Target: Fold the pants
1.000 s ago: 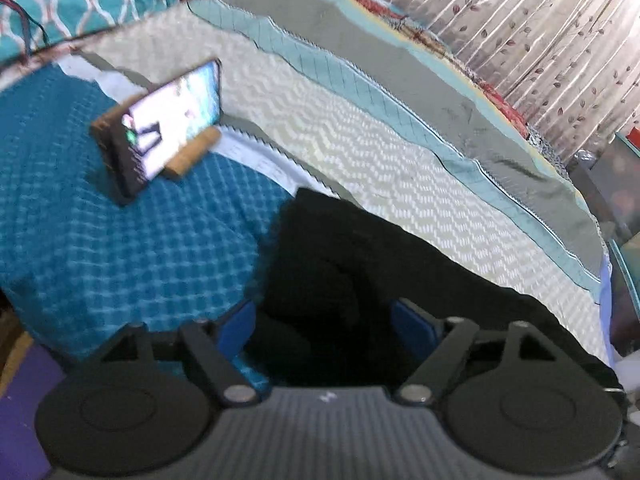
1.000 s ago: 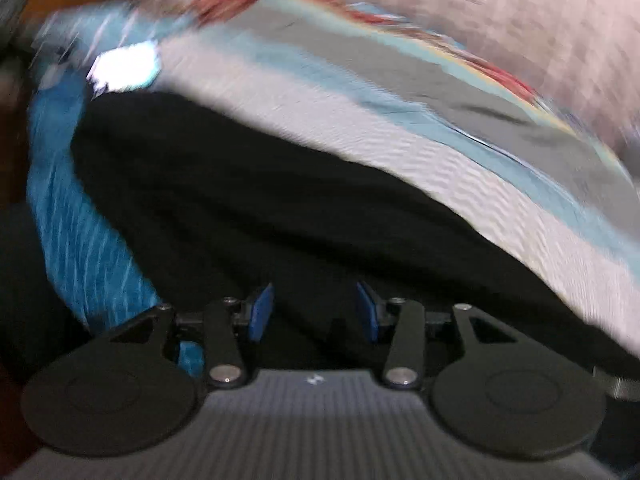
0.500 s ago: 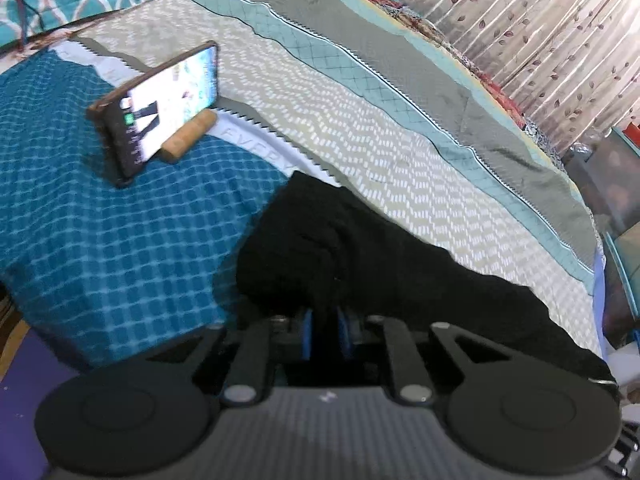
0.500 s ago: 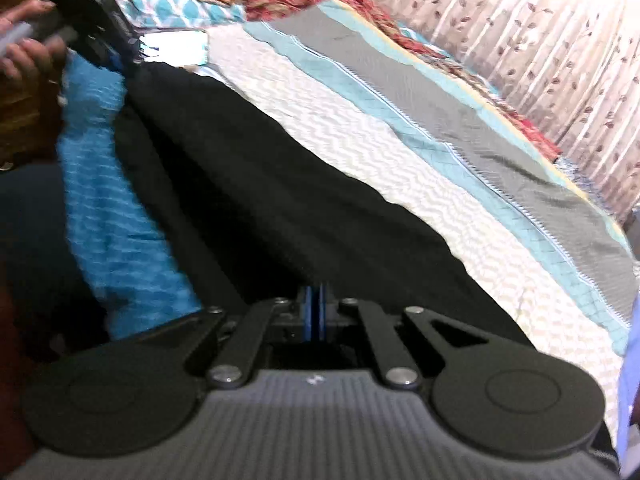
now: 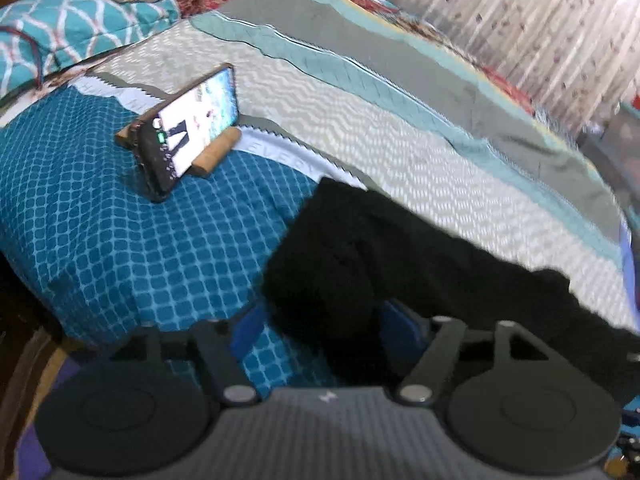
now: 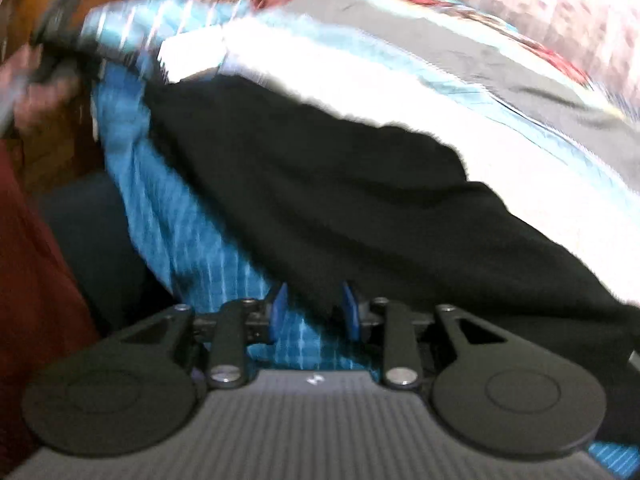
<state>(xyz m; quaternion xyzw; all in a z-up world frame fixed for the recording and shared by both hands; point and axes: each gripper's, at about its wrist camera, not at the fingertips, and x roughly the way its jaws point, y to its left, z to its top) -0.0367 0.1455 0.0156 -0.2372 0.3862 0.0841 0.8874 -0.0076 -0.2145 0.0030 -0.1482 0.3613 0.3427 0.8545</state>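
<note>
Both hand-held grippers were pinched to the black pants half a second ago; now both have let go. Left hand-held gripper (image 5: 320, 326): jaws opening, already wide, blue pads (image 5: 248, 326) well apart. Pants (image 5: 360, 264) edge lies between the pads, but neither pad presses on it. Right hand-held gripper (image 6: 314, 312): jaws opening, still narrow, a small gap between the blue pads (image 6: 349, 308). Pants (image 6: 340, 192) edge and blue cover show in that gap; right pad sits against the cloth edge, no visible squeeze. Right view heavily blurred now, sharp half a second ago.

Pants lie stretched along the bed (image 5: 400, 148), running from near the left gripper toward the right edge of the left view, partly on the blue checked cover (image 5: 140, 232), partly on the pale zigzag stripe. End nearest the left gripper looks bunched.

Phone (image 5: 192, 136), screen lit, leans on a wooden stand (image 5: 218, 154) on the blue cover, well apart from the pants, same place as before. Curtain (image 5: 520, 20) behind the bed. In the right view, a hand (image 6: 32, 96) at upper left, blurred.
</note>
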